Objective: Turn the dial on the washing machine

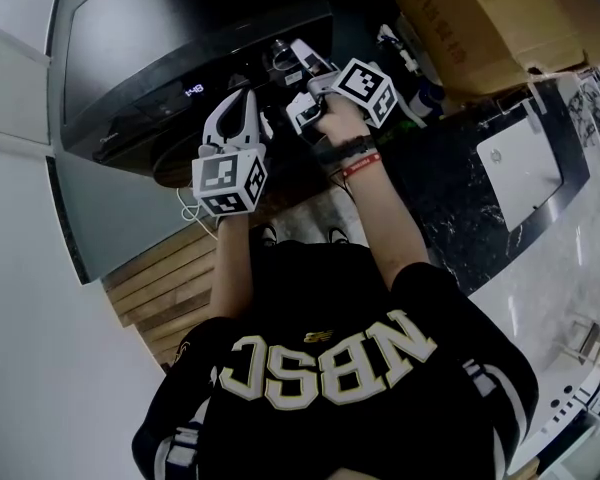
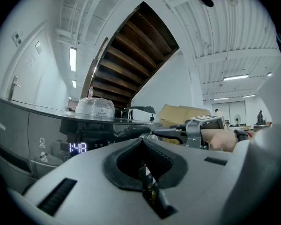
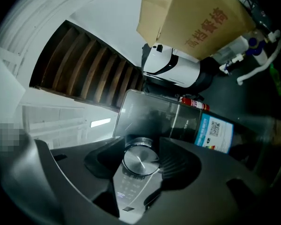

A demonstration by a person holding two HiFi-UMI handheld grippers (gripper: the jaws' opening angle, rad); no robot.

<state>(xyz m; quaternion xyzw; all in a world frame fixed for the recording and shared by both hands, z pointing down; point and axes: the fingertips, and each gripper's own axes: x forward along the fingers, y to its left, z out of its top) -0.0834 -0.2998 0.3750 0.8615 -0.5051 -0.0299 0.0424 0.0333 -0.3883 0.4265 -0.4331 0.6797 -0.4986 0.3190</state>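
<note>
Washing machine at left, display lit. Left gripper: jaws pressed together, nothing between them, held in front of the control panel. Right gripper: jaws clamped on either side of the silver dial, which sits on the panel right of the display.

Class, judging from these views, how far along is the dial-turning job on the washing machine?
Done: the right gripper is at the dark grey washing machine, its fingers pressed on both sides of the round brushed-silver dial. In hand: that grip. Remaining: the turn itself; one moment cannot show whether it has begun. The left gripper is shut, empty.
</note>
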